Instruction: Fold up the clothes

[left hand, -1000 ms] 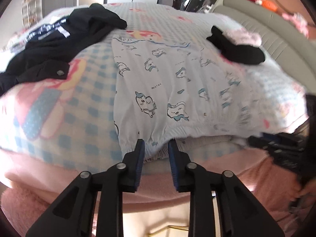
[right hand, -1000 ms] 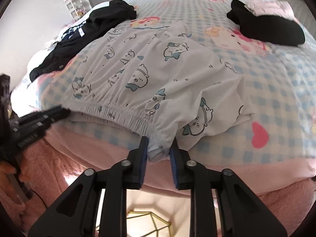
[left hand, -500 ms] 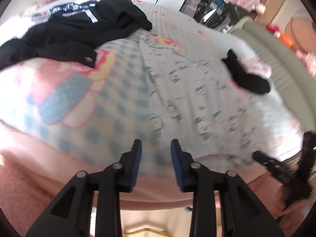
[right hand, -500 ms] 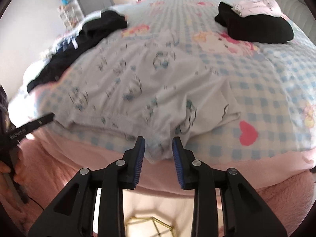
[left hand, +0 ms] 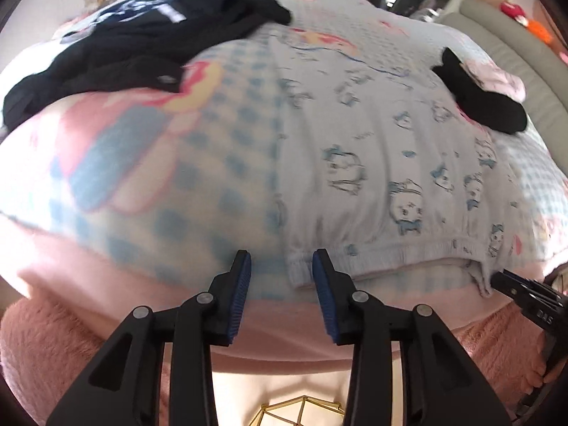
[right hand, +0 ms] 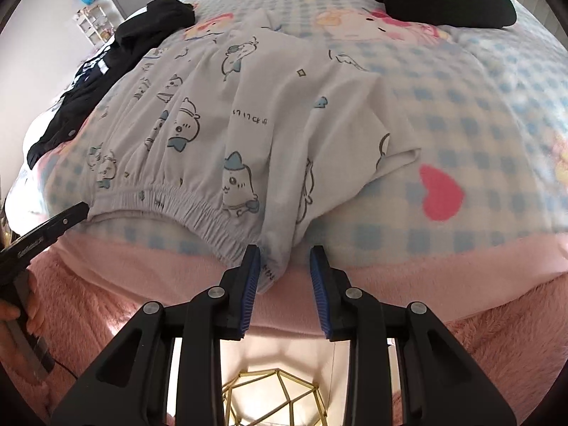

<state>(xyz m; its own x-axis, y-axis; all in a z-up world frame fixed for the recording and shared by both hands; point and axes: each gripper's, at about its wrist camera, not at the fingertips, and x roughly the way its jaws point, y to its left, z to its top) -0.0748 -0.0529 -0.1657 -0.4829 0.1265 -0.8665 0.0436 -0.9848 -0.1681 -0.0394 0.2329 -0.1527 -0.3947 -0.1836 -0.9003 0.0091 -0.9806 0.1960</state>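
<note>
White pants (left hand: 372, 163) with a blue cartoon print lie flat on the bed, their elastic waistband along the near edge. My left gripper (left hand: 282, 266) has its jaws opening. The waistband's left corner (left hand: 298, 269) lies between them, close to the right pad, and is not pinched. My right gripper (right hand: 285, 266) stands open at the waistband's other corner (right hand: 271, 269), where the cloth only brushes the left pad. Each gripper shows at the edge of the other's view: the right gripper (left hand: 514, 287) and the left gripper (right hand: 53, 227), held by a hand.
A blue-checked cartoon blanket (left hand: 195, 177) covers the bed, with pink fleece (left hand: 106, 284) over its near edge. A heap of black clothes (left hand: 142, 46) lies far left. A folded black item with pink cloth (right hand: 443, 3) sits far right. A gold wire frame (right hand: 277, 397) is on the floor below.
Both grippers had the waistband pinched a second ago, and their jaws now stand apart around it. The left view has swung toward the waistband's left corner. The pants have settled on the bed.
</note>
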